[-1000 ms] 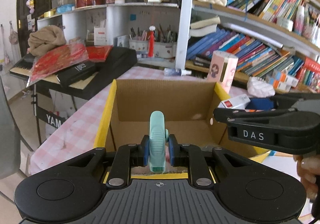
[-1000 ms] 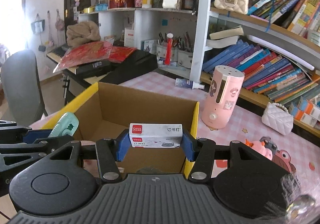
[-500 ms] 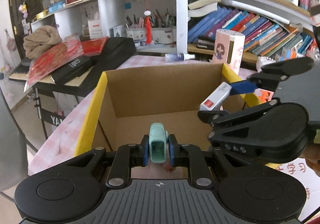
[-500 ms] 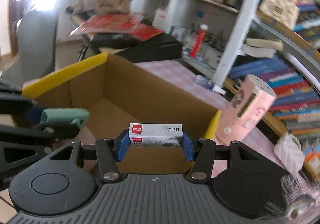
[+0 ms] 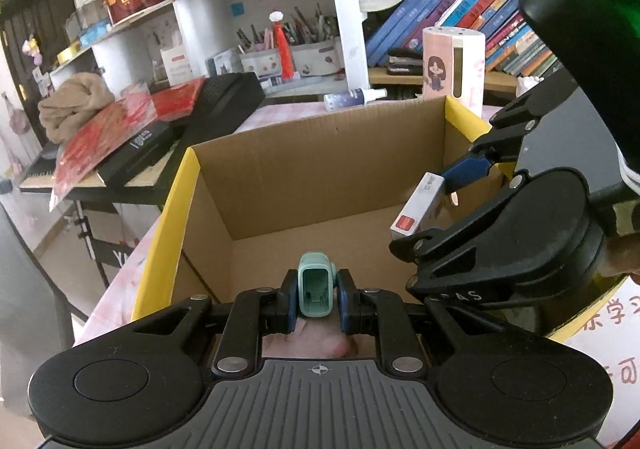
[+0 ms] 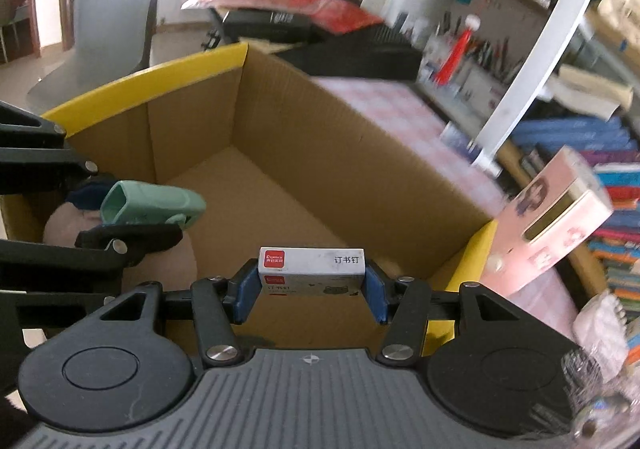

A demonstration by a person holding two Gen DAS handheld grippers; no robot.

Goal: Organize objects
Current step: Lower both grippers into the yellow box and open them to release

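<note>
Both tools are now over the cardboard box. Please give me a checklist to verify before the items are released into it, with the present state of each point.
1. Left tool grips the mint green stapler firmly: ok.
2. Right tool grips the white staples box at both ends: ok.
3. Both items are above the open cardboard box, inside its yellow rim: ok.
4. Box floor below the staples box is free: ok.
5. Floor below the stapler is free: not ok, a pale pink object lies there.
6. Enough gap between the two tools: cannot tell.

daylight, bright upper left | right view perhaps motion-blurred | fisheye-bent edges
</note>
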